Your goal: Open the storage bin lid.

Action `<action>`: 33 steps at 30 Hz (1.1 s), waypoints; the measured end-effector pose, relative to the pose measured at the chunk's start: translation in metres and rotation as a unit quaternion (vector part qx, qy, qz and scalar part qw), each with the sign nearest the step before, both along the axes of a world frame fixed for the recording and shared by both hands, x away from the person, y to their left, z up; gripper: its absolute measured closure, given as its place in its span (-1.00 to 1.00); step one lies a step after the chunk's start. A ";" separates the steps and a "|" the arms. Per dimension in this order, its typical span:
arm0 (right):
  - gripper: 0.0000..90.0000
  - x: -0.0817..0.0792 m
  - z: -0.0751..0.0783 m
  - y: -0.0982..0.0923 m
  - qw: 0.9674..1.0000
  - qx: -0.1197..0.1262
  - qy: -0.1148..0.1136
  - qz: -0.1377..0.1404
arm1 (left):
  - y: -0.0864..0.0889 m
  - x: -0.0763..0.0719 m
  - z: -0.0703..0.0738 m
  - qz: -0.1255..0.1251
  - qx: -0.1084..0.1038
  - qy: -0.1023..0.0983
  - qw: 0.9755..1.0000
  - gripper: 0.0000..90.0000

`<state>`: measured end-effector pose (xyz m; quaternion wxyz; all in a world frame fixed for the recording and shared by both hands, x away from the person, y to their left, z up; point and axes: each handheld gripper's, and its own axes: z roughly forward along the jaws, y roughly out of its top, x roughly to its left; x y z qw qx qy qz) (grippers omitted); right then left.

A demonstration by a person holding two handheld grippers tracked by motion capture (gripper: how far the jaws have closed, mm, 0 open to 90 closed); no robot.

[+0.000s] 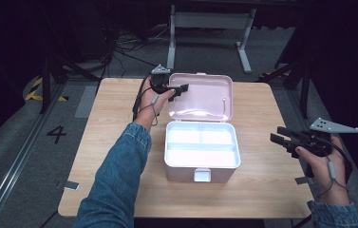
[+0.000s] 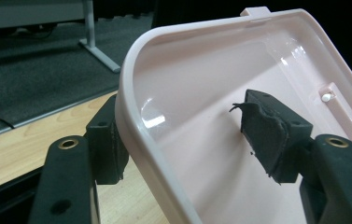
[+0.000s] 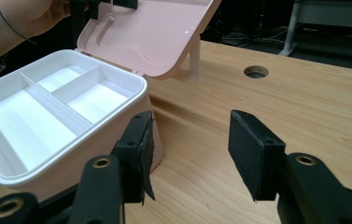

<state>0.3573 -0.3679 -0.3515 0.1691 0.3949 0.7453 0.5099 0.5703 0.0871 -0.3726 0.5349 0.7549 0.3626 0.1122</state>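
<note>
1. On the pale wooden table (image 1: 262,109) stands the pink plastic storage box (image 1: 200,173), its lid (image 1: 205,95) swung open and its white divided tray (image 1: 202,145) exposed.
2. Left gripper (image 1: 179,90): jaws straddle the lid's left rim (one pad outside, one inside), parted, not pressing.
3. Right gripper (image 1: 281,137): jaws parted and holding nothing, well apart from the box, hovering near the table's right edge.
</note>
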 end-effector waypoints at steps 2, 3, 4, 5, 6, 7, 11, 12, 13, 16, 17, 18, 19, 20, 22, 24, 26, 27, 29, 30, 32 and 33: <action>0.13 0.001 -0.001 0.000 1.000 0.001 0.000 0.002 | 0.000 0.001 -0.004 0.001 -0.007 0.006 1.000 -0.19; 0.13 0.001 -0.002 0.000 1.000 0.000 0.003 0.000 | 0.000 0.002 -0.005 0.001 -0.005 0.010 1.000 -0.20; 0.13 0.002 -0.002 -0.001 1.000 -0.001 0.002 0.001 | 0.000 0.002 -0.006 0.001 -0.007 0.012 1.000 -0.20; 0.13 0.002 -0.003 0.000 1.000 -0.001 0.004 0.000 | 0.000 0.002 -0.006 0.002 -0.004 0.014 1.000 -0.20; 0.13 0.003 -0.003 -0.001 1.000 -0.002 0.007 0.000 | 0.000 0.003 -0.006 0.001 -0.004 0.014 1.000 -0.21; 0.13 0.003 -0.004 -0.001 1.000 -0.003 0.007 0.001 | 0.000 0.003 -0.007 0.001 -0.004 0.017 1.000 -0.22; 0.12 0.004 -0.005 0.001 1.000 -0.001 0.010 0.001 | -0.001 0.004 -0.012 0.005 -0.008 0.027 1.000 -0.23; 0.12 0.004 -0.005 0.001 1.000 -0.002 0.010 0.002 | 0.000 0.005 -0.013 0.007 -0.007 0.034 0.999 -0.23; 0.12 0.004 -0.005 0.001 1.000 -0.002 0.010 0.002 | 0.000 0.005 -0.013 0.007 -0.007 0.034 0.999 -0.23; 0.11 0.004 -0.005 0.000 1.000 -0.001 0.011 0.001 | 0.000 0.006 -0.017 0.010 -0.007 0.044 0.999 -0.24; 0.11 0.004 -0.005 0.000 1.000 -0.001 0.011 0.001 | 0.000 0.006 -0.019 0.012 -0.006 0.053 0.998 -0.25; 0.11 0.004 -0.006 0.000 1.000 0.000 0.010 0.001 | 0.000 0.007 -0.020 0.014 -0.002 0.060 0.998 -0.26; 0.11 0.004 -0.006 0.000 1.000 0.000 0.012 0.000 | 0.000 0.007 -0.020 0.014 -0.002 0.060 0.998 -0.27; 0.10 0.005 -0.007 0.000 1.000 -0.002 0.010 0.000 | -0.001 0.007 -0.022 0.016 0.002 0.067 0.998 -0.28; 0.10 0.005 -0.007 0.000 1.000 0.000 0.012 -0.001 | 0.000 0.007 -0.025 0.017 0.001 0.077 0.997 -0.29; 0.10 0.005 -0.007 0.000 1.000 0.001 0.014 0.000 | -0.001 0.008 -0.026 0.019 0.002 0.080 0.997 -0.29; 0.10 0.006 -0.008 0.001 1.000 0.000 0.014 -0.001 | -0.001 0.008 -0.028 0.022 0.008 0.090 0.996 -0.32; 0.09 0.006 -0.008 0.001 1.000 -0.001 0.014 -0.001 | -0.002 0.007 -0.029 0.025 0.010 0.095 0.995 -0.32; 0.09 0.006 -0.008 0.001 1.000 0.000 0.014 0.000 | -0.002 0.008 -0.031 0.029 0.015 0.105 0.994 -0.32; 0.09 0.006 -0.009 0.001 1.000 0.000 0.015 0.000 | -0.002 0.008 -0.032 0.032 0.017 0.112 0.993 -0.33; 0.08 0.007 -0.009 0.001 1.000 -0.001 0.015 0.000 | -0.002 0.008 -0.034 0.037 0.023 0.122 0.992 -0.33; 0.08 0.007 -0.009 0.001 1.000 0.000 0.017 -0.001 | -0.003 0.008 -0.034 0.038 0.025 0.122 0.991 -0.33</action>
